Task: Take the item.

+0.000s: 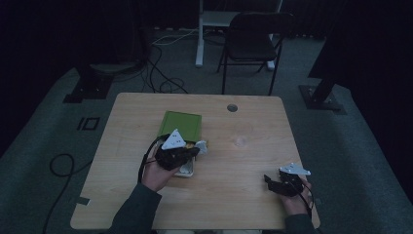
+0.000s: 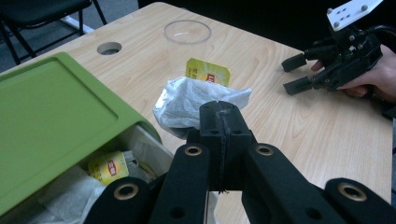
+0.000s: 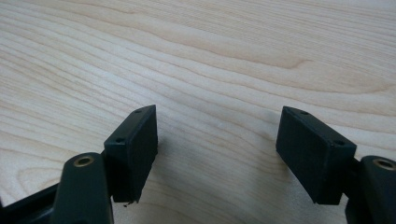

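Note:
My left gripper (image 2: 219,109) is shut on a white tea bag (image 2: 187,100) with a yellow tag (image 2: 208,72), held just above the table beside a green box (image 2: 51,121). The box's lid is slid back and more yellow-tagged tea bags (image 2: 108,167) lie inside. In the high view the left gripper (image 1: 197,147) hangs over the box's near end (image 1: 180,124) with the tea bag (image 1: 201,146) at its tip. A clear glass (image 2: 187,31) stands farther out on the table. My right gripper (image 1: 269,181) rests near the front right, open, with nothing between its jaws (image 3: 217,140).
The wooden table (image 3: 210,56) has a round cable hole (image 1: 232,107) at its far edge. A black folding chair (image 1: 251,39) stands beyond the table, with cables on the floor. In the left gripper view the right gripper (image 2: 293,73) is across the table.

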`<state>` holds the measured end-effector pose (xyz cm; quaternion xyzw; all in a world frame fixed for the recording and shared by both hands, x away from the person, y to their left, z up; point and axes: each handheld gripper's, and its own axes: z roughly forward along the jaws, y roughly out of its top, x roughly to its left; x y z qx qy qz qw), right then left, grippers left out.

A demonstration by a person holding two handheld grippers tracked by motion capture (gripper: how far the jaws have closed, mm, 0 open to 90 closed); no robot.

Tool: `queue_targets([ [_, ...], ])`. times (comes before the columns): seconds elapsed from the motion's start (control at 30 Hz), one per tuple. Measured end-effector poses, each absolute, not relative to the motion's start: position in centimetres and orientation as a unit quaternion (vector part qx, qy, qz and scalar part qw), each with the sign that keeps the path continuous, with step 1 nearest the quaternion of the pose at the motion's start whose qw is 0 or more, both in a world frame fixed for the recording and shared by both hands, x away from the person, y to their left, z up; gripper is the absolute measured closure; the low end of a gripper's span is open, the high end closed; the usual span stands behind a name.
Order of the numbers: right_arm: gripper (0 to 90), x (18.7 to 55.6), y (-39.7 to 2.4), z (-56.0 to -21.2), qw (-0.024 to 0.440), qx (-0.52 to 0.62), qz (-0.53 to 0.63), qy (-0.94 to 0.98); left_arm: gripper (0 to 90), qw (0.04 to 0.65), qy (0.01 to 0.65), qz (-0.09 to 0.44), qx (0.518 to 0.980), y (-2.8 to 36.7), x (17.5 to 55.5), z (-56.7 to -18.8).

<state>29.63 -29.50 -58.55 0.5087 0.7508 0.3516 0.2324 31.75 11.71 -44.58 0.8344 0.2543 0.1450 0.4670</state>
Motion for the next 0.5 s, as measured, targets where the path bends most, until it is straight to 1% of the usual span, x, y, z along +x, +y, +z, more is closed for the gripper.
queue_targets([
  [0.5, 29.2, 29.7, -29.5, -58.5, 0.232, 0.507, 0.351, 0.752, 90.0, 0.466, 0.252, 0.15, 0.835, 10.4, 32.8, -44.3],
])
